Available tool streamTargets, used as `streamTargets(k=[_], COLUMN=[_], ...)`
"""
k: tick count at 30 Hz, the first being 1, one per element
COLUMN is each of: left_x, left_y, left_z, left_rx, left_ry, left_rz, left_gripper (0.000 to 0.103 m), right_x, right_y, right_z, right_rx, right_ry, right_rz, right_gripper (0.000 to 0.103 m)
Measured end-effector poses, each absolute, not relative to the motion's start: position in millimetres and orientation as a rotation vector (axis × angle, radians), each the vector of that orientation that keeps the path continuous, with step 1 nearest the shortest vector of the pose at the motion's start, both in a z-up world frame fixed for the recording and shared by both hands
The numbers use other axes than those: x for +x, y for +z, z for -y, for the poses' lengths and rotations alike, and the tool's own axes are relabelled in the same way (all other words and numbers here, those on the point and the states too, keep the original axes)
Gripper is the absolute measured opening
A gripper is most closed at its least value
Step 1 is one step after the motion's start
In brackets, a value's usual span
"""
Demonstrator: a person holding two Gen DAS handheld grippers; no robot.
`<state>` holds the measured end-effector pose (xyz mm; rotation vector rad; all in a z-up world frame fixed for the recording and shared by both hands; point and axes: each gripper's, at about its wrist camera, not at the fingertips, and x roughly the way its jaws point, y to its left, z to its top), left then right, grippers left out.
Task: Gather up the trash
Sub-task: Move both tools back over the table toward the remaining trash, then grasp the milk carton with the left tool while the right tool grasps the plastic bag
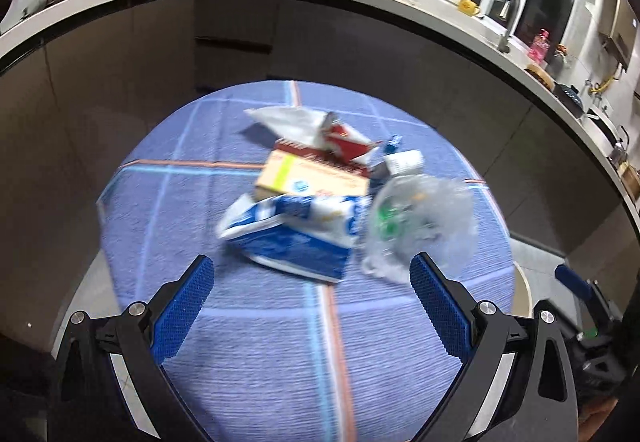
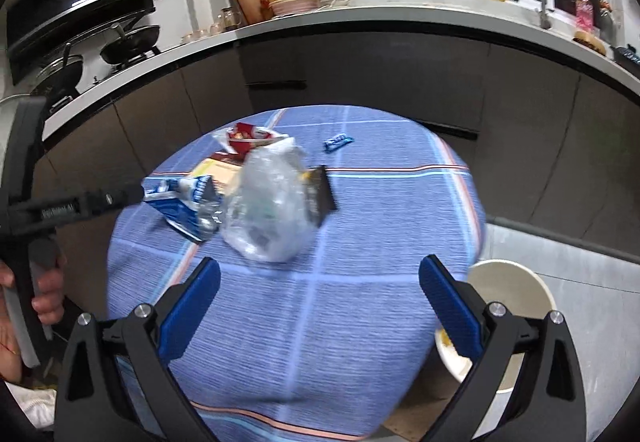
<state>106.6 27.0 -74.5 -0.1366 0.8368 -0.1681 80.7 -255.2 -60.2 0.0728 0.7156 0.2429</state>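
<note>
Hovered over a round table draped in a blue plaid tablecloth, left gripper spread wide and empty at the bottom of the left wrist frame; held likewise above the same cloth, right gripper released, nothing between its blue pads. Lay heaped at mid-frame, the trash: a crumpled clear plastic bottle at centre right, touching a blue-and-white carton at centre; just behind, a tan cardboard box; farther up, a red-and-white wrapper over a white bag. Showed in the right wrist frame the bottle at centre, blurred; a dark packet against its right side; a small blue wrapper well apart, upper centre. Sat at lower right a cream bin beside the table's edge; gripped at far left a hand on the other tool's handle.
</note>
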Motion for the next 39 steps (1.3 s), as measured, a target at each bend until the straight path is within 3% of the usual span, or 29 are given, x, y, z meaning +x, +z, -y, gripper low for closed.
streamTargets(k=[11,20,27,31,32,33,34,35,36,39], left_x=[136.0,176.3,187.7,193.8,194.5,195.2,195.4,194.5,192.9,183.3], left_y=[-93.9,-105.9,-108.0,-118.2,-119.7,-121.9,-123.3,-123.0,-121.8,-113.2], left_z=[-65.3,-82.8,-70.8,-65.1,-64.1,-63.3,-62.1,-60.9,-59.9,-59.1], left_rx=[-0.110,-0.218,-0.164,-0.164,-0.168,-0.171,-0.171,-0.168,-0.160,-0.157], left_ry=[-0.170,-0.301,-0.341,-0.351,-0.356,-0.364,-0.370,-0.371,-0.368,-0.367], left_rz=[-0.868,-0.962,-0.971,-1.002,-1.008,-1.018,-1.025,-1.023,-1.018,-0.993], left_gripper=[0.093,0.062,0.061,0.052,0.042,0.027,0.024,0.021,0.018,0.012], right_x=[115.8,146.3,162.5,165.5,166.2,166.6,166.3,165.6,164.5,156.0], right_y=[-71.1,-86.5,-99.9,-103.8,-104.5,-104.9,-105.3,-105.1,-104.6,-96.7], right_z=[209.2,196.3,189.7,187.6,187.4,187.3,187.3,188.2,189.2,193.2], right_rx=[0.018,0.006,0.005,0.000,-0.002,-0.004,-0.008,-0.006,-0.001,0.010], right_ry=[0.265,0.242,0.240,0.238,0.238,0.238,0.238,0.242,0.246,0.255], right_rz=[-0.755,-0.790,-0.816,-0.821,-0.823,-0.824,-0.827,-0.827,-0.827,-0.808], right_gripper=[0.100,0.096,0.088,0.073,0.063,0.046,0.036,0.013,0.006,0.005])
